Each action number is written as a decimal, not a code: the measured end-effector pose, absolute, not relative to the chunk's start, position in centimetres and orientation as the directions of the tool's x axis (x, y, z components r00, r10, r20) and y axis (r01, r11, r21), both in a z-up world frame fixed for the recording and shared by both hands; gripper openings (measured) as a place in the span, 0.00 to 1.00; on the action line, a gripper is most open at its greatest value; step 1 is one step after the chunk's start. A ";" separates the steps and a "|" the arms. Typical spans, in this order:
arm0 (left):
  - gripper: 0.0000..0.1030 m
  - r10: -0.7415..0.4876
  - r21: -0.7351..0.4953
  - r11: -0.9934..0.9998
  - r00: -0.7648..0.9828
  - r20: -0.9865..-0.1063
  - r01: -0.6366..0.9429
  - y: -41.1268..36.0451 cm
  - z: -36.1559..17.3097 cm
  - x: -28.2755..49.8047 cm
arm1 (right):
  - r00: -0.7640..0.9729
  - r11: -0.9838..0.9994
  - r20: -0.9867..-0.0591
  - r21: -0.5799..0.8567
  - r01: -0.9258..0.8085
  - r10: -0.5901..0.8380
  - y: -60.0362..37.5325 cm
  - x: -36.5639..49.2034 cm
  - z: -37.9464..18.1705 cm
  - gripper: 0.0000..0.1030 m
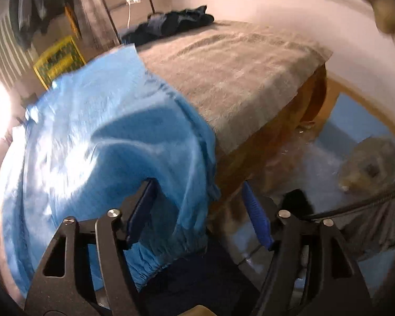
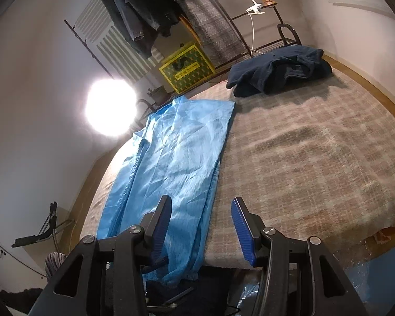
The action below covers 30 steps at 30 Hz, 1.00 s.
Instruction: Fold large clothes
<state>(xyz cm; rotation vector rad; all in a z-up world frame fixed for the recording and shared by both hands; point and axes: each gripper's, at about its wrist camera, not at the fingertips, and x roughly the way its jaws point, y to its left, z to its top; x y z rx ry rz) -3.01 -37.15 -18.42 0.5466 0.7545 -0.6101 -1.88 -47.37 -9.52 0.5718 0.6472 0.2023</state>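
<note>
Blue-padded fingers (image 1: 256, 218) of the left gripper (image 1: 200, 210) are standing wide apart in the left wrist view, gripping nothing, with the light blue garment (image 1: 105, 131) draping over the near edge of the bed (image 1: 237, 79) and its elastic cuff (image 1: 155, 266) hanging below. Motion blur is smearing this view. The cloth looks slick, so a shallow pinch could be slipping off, or the overhang could be dragging the garment floorward.

Turning to the right wrist view, the right gripper (image 2: 201, 223) is also gaping open and empty above the garment's near end. Only this view is showing the garment lying long and flat, plus the dark blue clothing (image 2: 279, 68) heaped at the far corner.
</note>
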 end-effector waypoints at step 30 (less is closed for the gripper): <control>0.07 -0.530 -0.227 0.781 0.426 -0.733 0.581 -30.7 -12.4 1.2 | 0.682 0.711 -0.552 0.700 0.067 0.480 -46.8 10.5 -13.8 0.50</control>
